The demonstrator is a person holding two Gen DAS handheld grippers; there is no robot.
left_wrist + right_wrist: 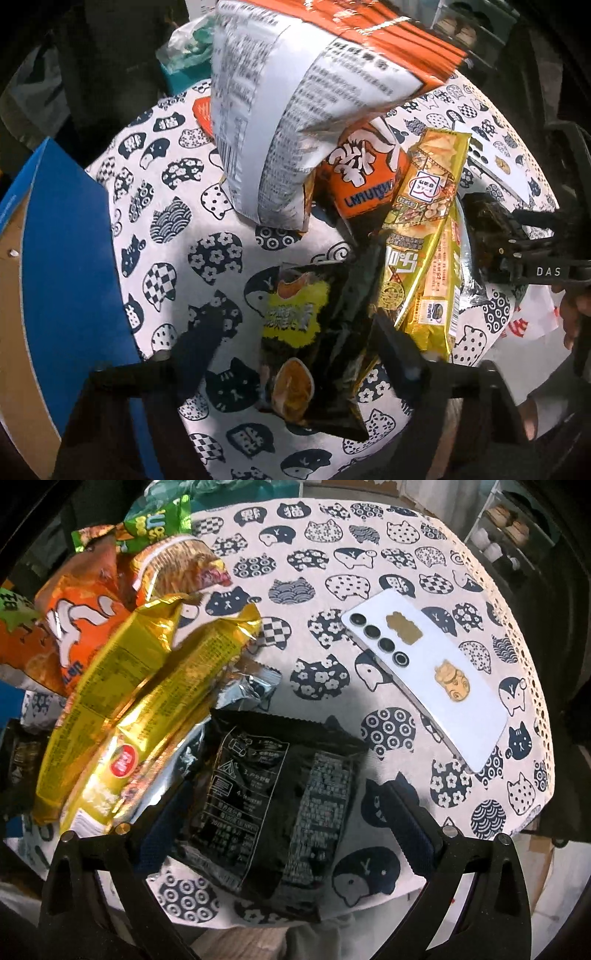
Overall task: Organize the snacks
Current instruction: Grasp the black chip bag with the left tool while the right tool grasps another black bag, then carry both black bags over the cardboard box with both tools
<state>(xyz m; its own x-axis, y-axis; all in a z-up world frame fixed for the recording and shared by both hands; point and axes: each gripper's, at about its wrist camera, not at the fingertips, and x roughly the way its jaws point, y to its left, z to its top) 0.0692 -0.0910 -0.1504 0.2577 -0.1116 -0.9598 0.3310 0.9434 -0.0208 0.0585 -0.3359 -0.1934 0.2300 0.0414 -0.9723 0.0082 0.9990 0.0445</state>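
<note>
Straddling one black packet each, both claws gape beside two gold packets.

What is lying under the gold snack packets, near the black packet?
Under the gold packets a crinkled silver wrapper sticks out, lying on the cat-print tablecloth. How far it runs under them is covered.

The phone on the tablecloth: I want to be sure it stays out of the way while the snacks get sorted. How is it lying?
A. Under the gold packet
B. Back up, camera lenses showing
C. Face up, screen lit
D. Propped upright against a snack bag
B: the white phone lies flat on the cat-print tablecloth, its row of lenses and gold stickers facing up, apart from the black snack packet between the right gripper fingers.
</note>
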